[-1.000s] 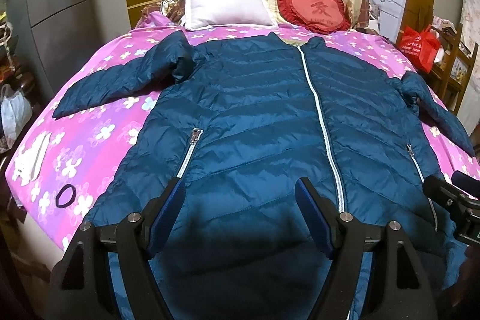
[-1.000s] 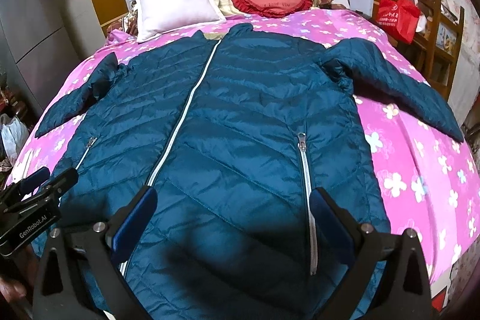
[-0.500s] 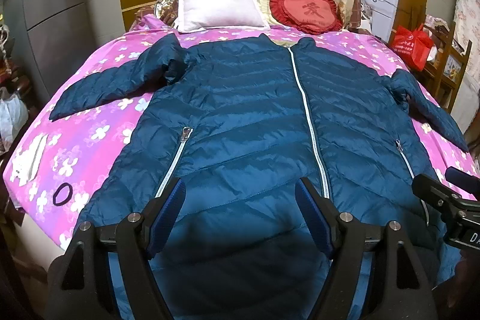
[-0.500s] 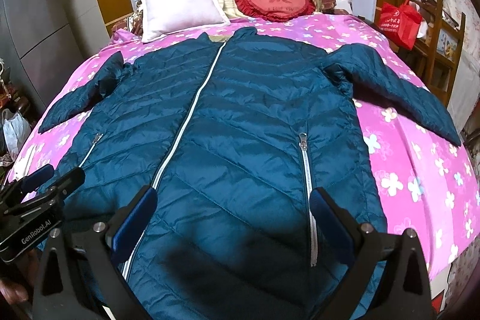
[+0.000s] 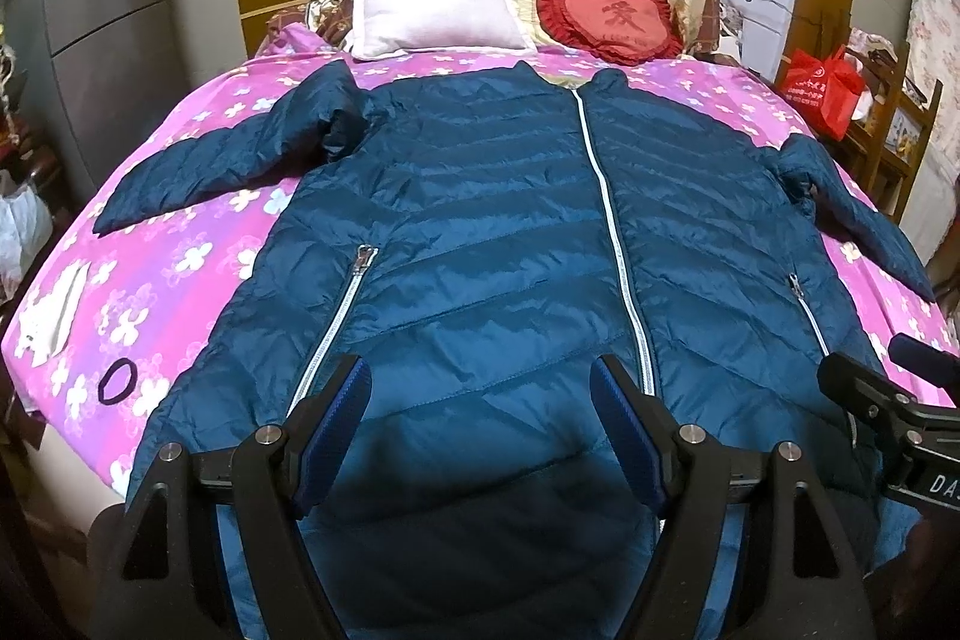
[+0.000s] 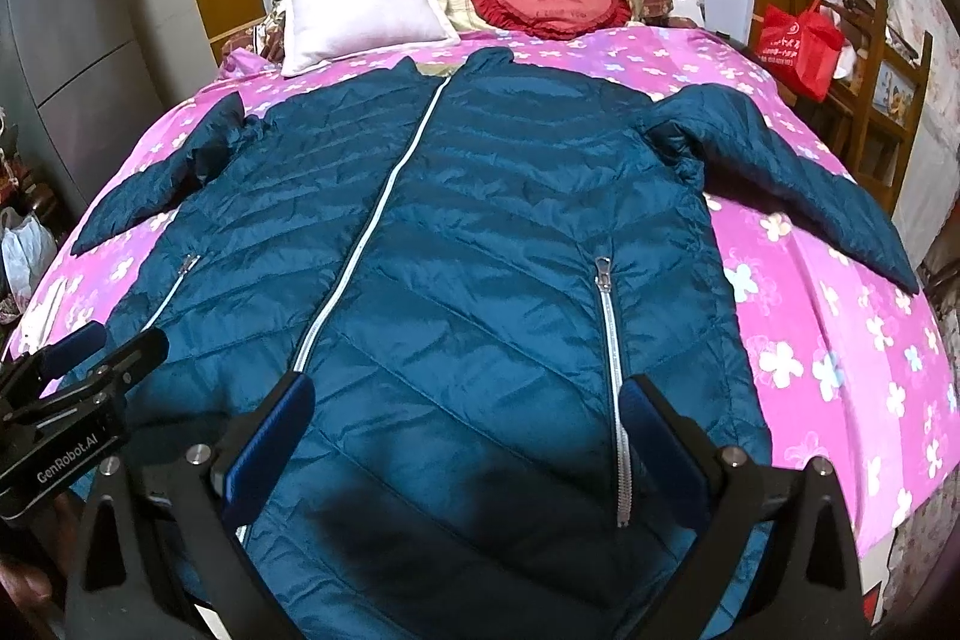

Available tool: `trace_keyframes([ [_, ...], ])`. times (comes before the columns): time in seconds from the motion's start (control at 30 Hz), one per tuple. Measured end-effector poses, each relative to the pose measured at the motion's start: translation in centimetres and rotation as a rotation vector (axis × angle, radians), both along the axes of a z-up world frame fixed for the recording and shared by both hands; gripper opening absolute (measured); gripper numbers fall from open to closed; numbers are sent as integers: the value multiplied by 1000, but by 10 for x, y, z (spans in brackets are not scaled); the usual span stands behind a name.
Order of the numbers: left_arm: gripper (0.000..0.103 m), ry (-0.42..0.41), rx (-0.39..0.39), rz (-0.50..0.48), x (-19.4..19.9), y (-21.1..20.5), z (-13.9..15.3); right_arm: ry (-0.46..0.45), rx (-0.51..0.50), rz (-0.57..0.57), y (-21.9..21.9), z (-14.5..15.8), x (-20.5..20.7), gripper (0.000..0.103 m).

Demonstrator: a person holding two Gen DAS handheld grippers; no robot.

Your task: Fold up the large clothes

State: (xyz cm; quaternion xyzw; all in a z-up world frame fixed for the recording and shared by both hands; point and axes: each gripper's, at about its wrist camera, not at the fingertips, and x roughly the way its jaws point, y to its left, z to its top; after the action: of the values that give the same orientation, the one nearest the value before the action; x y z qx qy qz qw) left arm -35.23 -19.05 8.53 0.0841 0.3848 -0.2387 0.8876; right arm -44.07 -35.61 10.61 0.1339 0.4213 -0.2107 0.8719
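Observation:
A large dark blue quilted jacket (image 5: 498, 232) lies flat, front up and zipped, on a pink flowered bed (image 5: 180, 268), sleeves spread to both sides. It also shows in the right wrist view (image 6: 480, 232). My left gripper (image 5: 480, 400) is open and empty, held above the jacket's lower hem left of the centre zip. My right gripper (image 6: 468, 418) is open and empty above the hem between the centre zip and the right pocket zip (image 6: 612, 340). Each gripper shows at the edge of the other's view.
A white pillow (image 5: 432, 4) and a red heart cushion (image 5: 612, 13) lie at the head of the bed. A black hair tie (image 5: 115, 383) and white paper (image 5: 54, 310) lie on the bed's left edge. A red bag (image 5: 822, 91) and wooden shelves stand right.
Both grippers have pulled back and risen slightly, so more of the jacket shows. The jacket has not moved and both grippers stay open.

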Motion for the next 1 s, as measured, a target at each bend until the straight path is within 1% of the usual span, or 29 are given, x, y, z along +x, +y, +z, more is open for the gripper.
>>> trace_keyframes([
  [0.63, 39, 9, 0, -10, 1, -5, -3, -7, 28, -15, -9, -4, 2, 103],
  [0.9, 39, 5, 4, -5, 2, -6, -4, -4, 6, -11, -9, -6, 7, 103],
  [1.0, 39, 8, 5, 0, 7, -9, -4, -9, 12, -7, -9, -5, 12, 103],
])
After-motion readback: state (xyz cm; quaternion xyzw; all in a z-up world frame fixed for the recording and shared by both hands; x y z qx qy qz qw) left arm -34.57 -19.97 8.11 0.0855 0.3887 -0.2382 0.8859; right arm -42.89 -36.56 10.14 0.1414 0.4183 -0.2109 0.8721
